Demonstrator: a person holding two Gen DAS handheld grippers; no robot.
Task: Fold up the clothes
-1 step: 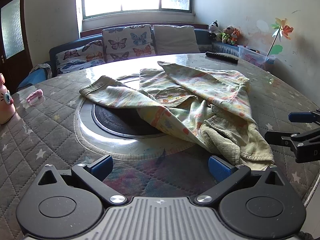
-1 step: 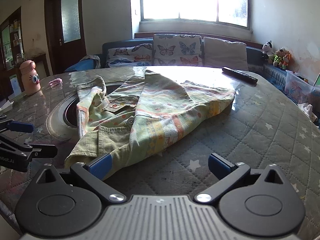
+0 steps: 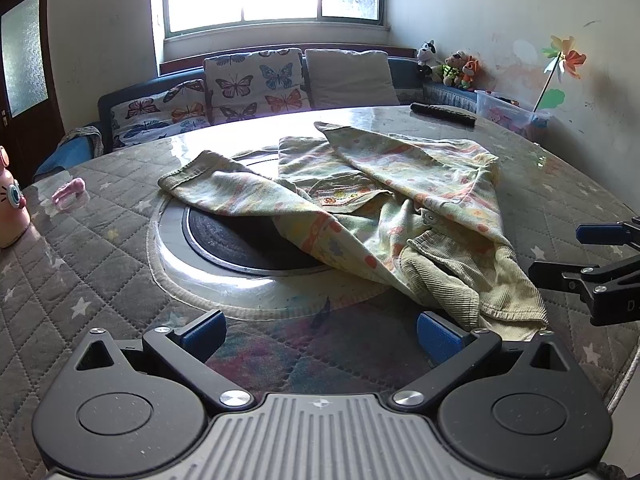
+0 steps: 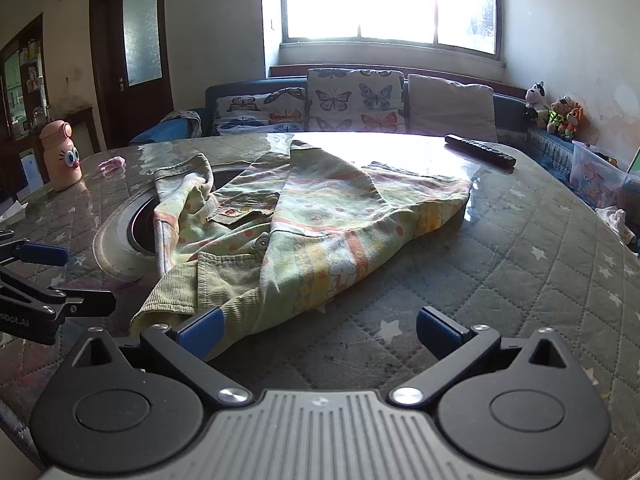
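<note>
Corduroy, pale green with a printed pattern of orange and yellow bands, makes up the garment [image 3: 400,200] — a small jacket, judging by the snap button and the embroidered pocket flap. It lies rumpled at the centre of the round counter [image 4: 520,272], one part draped over the dark recessed disc [image 3: 240,240] in the counter's middle, another flap thrown diagonally across the body. Its ribbed near corner sits at the lower centre of both views, just in front of the tongs.

Both tongs stand apart and hold nothing: the left tongs [image 3: 320,330] hover over the quilted cover with their right pad just beside the hem, and the right tongs [image 4: 320,330] have their left pad at the same corner.

The cloth is neither flat nor squared, so it fits a fold half made as well as a heap. Whichever it is, a clean fold needs 2 separate grips along 1 edge, each biting a single layer — the overlapping flaps invite catching 2 at once. The glossy sheet over the star-quilted cover should let the soft cloth slide. A remote [image 4: 480,150] lies in the upper right, well apart.
</note>
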